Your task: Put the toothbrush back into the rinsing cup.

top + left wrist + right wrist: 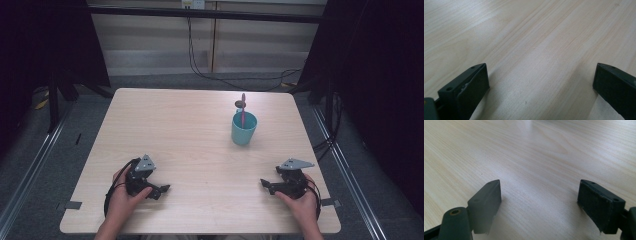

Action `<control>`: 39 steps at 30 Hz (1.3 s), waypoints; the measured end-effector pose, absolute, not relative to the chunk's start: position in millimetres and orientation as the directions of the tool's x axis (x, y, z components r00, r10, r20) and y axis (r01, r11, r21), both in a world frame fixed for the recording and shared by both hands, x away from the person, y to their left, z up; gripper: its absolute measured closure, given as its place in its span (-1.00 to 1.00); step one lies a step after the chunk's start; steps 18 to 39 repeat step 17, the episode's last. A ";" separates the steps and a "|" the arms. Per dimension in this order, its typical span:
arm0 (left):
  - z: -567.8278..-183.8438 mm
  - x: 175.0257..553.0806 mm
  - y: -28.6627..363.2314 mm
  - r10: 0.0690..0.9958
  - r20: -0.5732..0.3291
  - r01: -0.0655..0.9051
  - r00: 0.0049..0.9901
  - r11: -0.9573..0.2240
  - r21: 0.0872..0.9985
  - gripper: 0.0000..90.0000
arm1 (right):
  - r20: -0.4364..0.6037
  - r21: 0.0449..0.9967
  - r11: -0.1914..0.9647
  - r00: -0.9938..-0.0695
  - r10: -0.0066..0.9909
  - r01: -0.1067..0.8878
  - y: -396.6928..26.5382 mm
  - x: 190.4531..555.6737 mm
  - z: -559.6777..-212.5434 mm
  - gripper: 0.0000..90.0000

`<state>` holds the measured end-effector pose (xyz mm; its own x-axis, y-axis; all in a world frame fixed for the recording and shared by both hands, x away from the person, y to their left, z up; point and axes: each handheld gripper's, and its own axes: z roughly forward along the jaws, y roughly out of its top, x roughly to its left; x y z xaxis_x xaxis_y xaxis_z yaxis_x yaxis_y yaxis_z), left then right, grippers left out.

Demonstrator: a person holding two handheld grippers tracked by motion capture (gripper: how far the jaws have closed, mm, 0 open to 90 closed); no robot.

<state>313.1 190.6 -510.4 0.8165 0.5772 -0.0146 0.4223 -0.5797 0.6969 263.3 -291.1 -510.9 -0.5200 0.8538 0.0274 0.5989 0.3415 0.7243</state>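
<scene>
A teal cup stands upright on the light wooden table, right of centre, with a pink-handled utensil sticking up out of it. My left gripper rests near the table's front left, held by a hand, and points toward the middle. In the left gripper view the left gripper is open, with bare wood between its jaws. My right gripper lies at the front right, pointing left. It is open too, jaws wide apart over bare tabletop.
Black cables trail over the grey floor behind the table. Dark stands and curtains flank both sides, and metal rails run along the floor. The table's middle and left part carry nothing.
</scene>
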 end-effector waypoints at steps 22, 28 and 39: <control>-510.4 312.8 190.5 0.579 -0.016 0.424 0.815 -0.579 0.697 -1.00 | 0.022 0.721 0.342 -0.513 0.858 0.603 -290.3 263.7 -511.4 -0.67; -510.4 312.8 190.5 0.579 -0.016 0.424 0.815 -0.579 0.697 -1.00 | 0.022 0.721 0.342 -0.513 0.858 0.603 -290.3 263.7 -511.4 -0.67; -510.4 312.8 190.5 0.579 -0.016 0.424 0.815 -0.579 0.697 -1.00 | 0.022 0.721 0.342 -0.513 0.858 0.603 -290.3 263.7 -511.4 -0.67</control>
